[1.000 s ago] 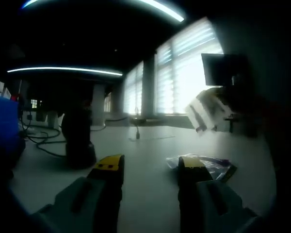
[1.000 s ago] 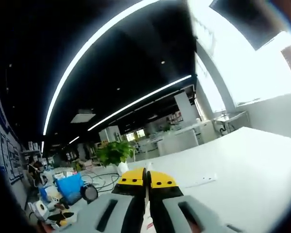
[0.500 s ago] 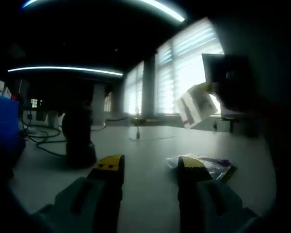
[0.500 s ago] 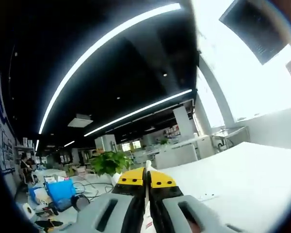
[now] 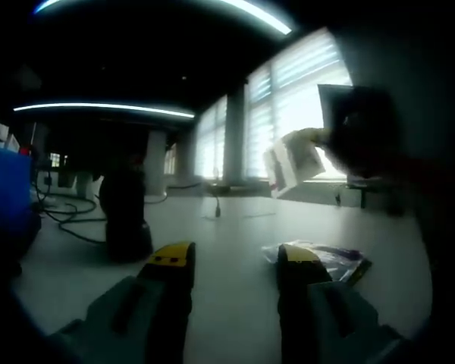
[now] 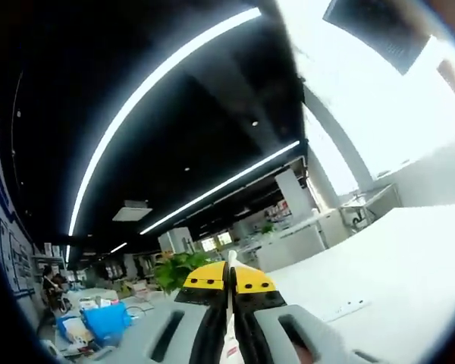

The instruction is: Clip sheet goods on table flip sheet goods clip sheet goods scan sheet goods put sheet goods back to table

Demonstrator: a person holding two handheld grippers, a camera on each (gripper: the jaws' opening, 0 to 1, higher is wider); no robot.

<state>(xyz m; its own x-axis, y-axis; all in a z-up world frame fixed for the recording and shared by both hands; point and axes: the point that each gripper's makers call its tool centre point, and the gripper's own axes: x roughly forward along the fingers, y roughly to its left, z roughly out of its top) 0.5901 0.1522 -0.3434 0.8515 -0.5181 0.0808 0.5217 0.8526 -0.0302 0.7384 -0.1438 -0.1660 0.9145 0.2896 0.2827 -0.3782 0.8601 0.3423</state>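
— Sheet goods [image 6: 229, 345]: we are pinching them edge-on between the yellow tips of the right gripper [image 6: 229, 282], low in the middle of the right gripper view, jaws pressed together with only a thin pale sliver showing in the seam.

— And in the left gripper view we are seeing the same pale pack [image 5: 293, 161] held up in the upper right of the frame, against the bright window [image 5: 288, 114]. We are judging it is lifted off the table [image 5: 227, 250] so its face can be turned toward a scanner, maybe the dark upright thing [image 5: 127, 216] at left.

— Meanwhile we are keeping the left gripper [image 5: 229, 262] low over the table, jaws spread wide, holding nothing. A second, bluish packet [image 5: 327, 261] is lying just behind its right tip.

— Waiting its turn, we are guessing.
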